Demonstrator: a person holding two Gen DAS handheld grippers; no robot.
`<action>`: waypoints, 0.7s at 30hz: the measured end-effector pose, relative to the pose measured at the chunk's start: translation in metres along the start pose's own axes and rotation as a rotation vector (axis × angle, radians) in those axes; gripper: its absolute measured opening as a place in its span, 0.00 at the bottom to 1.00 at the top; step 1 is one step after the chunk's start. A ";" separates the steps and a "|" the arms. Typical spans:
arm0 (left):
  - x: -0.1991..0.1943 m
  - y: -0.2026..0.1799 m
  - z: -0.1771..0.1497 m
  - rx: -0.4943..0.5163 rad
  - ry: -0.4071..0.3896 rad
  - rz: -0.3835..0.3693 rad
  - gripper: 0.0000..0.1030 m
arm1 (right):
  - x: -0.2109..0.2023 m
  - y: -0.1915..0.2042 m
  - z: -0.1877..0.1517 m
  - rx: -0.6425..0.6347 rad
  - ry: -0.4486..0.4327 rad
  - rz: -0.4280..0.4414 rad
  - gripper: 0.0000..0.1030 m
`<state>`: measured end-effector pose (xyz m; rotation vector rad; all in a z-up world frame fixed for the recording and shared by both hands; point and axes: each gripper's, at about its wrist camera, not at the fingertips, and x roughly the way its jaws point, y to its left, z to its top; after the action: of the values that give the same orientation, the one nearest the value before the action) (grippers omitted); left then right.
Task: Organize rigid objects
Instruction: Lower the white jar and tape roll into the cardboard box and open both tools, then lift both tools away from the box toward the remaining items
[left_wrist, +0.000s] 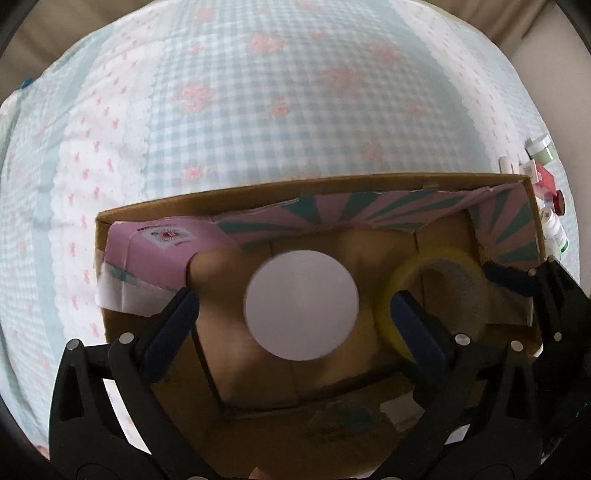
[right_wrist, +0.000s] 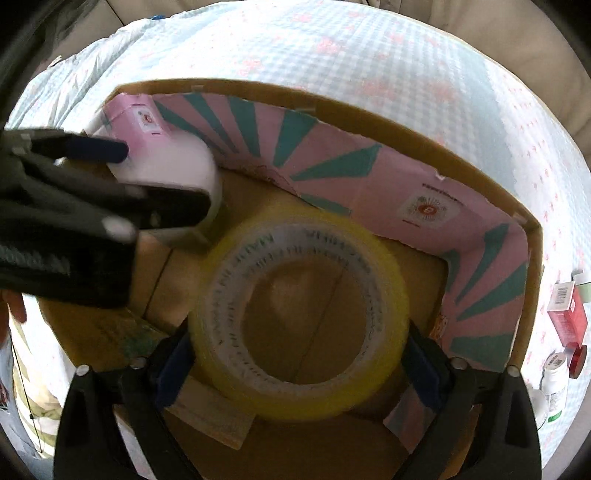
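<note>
Two claws point down into an open brown cardboard box (left_wrist: 155, 206) that sits on a bed covered with a pale blue gingham quilt with pink flowers (left_wrist: 258, 110). A pink liner with teal rays (right_wrist: 369, 177) runs along the box's far wall and round to its right side.

At the left of the box, the left claw (left_wrist: 295, 306) stands wide, its blue-padded fingers (left_wrist: 173, 317) on either side of a round white container with a flat lid (left_wrist: 301, 304); the left wrist view shows a gap between each pad and the lid, so the pads do not press on it. In the right wrist view that container (right_wrist: 177, 166) sits in the far left corner, close to the pink liner.

Just right of it, a yellow roll of clear packing tape (right_wrist: 299, 314) lies flat on the box floor, with printed lettering on its white inner core. The right claw (right_wrist: 297, 354) is spread wide around it, one blue pad (right_wrist: 173, 365) close by each side of the roll; whether they touch it I cannot tell.

Outside the box at the far right, on the quilt, lie a red carton (right_wrist: 567, 314), a small white bottle with a green label (right_wrist: 554, 387) and a red-capped item (right_wrist: 578, 360).
</note>
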<state>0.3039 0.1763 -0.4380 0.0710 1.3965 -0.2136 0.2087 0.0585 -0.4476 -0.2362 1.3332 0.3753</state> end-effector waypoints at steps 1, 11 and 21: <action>0.000 -0.001 -0.001 0.005 0.000 0.002 1.00 | -0.004 0.003 -0.002 -0.016 -0.039 -0.012 1.00; -0.022 0.006 -0.015 -0.013 -0.030 -0.013 1.00 | -0.018 0.009 -0.013 0.000 -0.056 -0.025 1.00; -0.087 0.014 -0.034 -0.023 -0.121 -0.005 1.00 | -0.070 0.016 -0.021 0.021 -0.095 -0.045 1.00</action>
<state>0.2602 0.2049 -0.3593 0.0353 1.2786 -0.2028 0.1708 0.0560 -0.3835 -0.2276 1.2356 0.3311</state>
